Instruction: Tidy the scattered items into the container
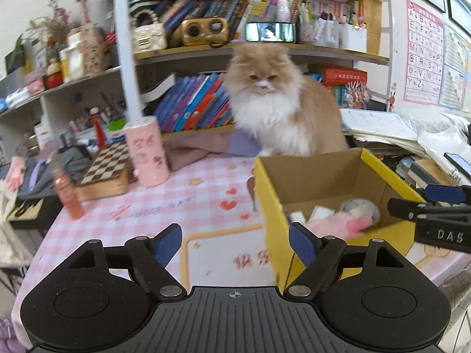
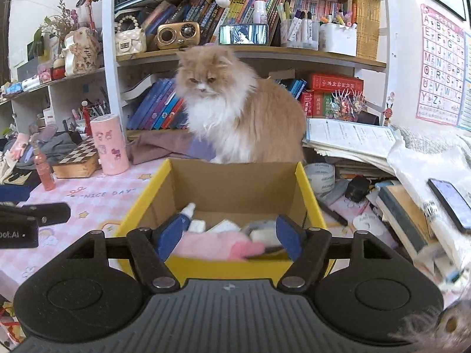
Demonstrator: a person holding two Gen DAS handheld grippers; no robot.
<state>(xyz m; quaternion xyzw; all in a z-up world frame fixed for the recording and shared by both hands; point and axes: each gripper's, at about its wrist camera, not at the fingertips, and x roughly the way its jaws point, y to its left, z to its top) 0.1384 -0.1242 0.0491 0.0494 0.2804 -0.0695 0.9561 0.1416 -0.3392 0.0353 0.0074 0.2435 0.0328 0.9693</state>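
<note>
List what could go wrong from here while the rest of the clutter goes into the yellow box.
1. The cat sits right behind the yellow box; it may step in or swat a gripper.
2. The thin pink bottle stands upright near the table edge, so a sweep by the open left gripper could topple it.
3. The phone rests on a loose pile of papers and books at the right; reaching past it with the right gripper might send it sliding.
</note>
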